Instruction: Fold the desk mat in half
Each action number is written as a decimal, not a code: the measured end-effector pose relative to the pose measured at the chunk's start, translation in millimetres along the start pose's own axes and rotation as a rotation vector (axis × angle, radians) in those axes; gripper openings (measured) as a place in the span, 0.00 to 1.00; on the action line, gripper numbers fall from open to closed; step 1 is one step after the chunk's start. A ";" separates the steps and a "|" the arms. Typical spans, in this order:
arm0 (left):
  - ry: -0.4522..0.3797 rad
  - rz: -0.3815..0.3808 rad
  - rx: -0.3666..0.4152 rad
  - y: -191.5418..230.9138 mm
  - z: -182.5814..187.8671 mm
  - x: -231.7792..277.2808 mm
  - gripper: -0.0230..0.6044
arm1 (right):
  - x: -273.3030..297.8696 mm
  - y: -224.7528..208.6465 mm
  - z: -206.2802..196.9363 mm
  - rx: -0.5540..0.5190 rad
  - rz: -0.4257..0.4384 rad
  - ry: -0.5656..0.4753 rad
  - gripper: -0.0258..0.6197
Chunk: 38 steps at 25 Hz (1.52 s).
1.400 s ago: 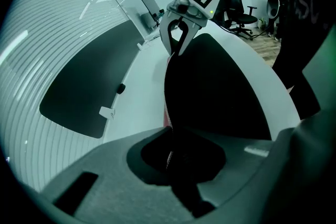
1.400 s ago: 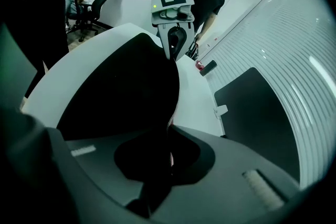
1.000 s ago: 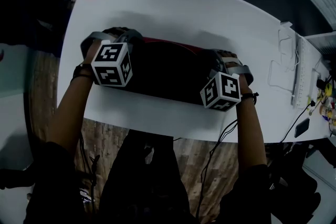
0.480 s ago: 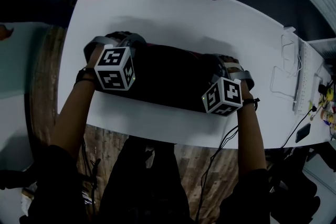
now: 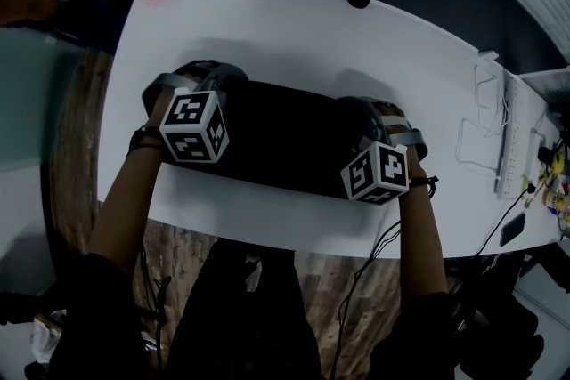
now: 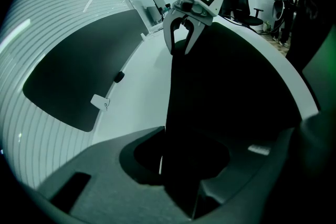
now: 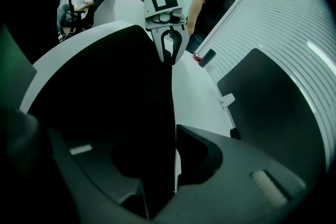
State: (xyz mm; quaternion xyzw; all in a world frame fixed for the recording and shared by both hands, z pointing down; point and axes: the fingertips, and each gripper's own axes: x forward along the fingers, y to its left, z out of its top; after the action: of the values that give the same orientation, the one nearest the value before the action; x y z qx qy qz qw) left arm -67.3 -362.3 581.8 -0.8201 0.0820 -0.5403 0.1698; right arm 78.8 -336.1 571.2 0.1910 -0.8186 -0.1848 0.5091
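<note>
Black rectangular desk mat (image 5: pixel 285 133), lying doubled on white bench (image 5: pixel 294 31), ends between left claw (image 7: pixel 169 59) and right claw (image 6: pixel 180 51), both just opening, slightly spread, not pinching; release step, seemingly; next, backing clear without dragging upper layer.

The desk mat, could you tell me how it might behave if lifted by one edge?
Probably floppy: the desk mat lies folded flat over itself on the table. Likely thin and light, as its edge looks slim in the gripper views. Unlikely to roll.
</note>
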 end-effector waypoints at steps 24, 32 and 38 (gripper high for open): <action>-0.104 0.143 -0.296 25.3 -1.3 -29.6 0.27 | -29.7 -37.2 3.0 0.490 -0.192 -0.113 0.23; -0.162 0.194 -0.497 32.4 3.4 -44.7 0.20 | -46.2 -42.3 7.0 0.666 -0.229 -0.169 0.19; -0.241 0.254 -0.605 38.1 13.3 -61.8 0.12 | -59.7 -39.9 8.7 0.776 -0.268 -0.207 0.15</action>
State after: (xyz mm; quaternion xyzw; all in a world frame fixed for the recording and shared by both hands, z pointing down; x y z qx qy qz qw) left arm -78.1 -375.5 510.0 -0.8744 0.3191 -0.3654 -0.0068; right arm 100.3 -339.5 502.2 0.4535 -0.8424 0.0544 0.2859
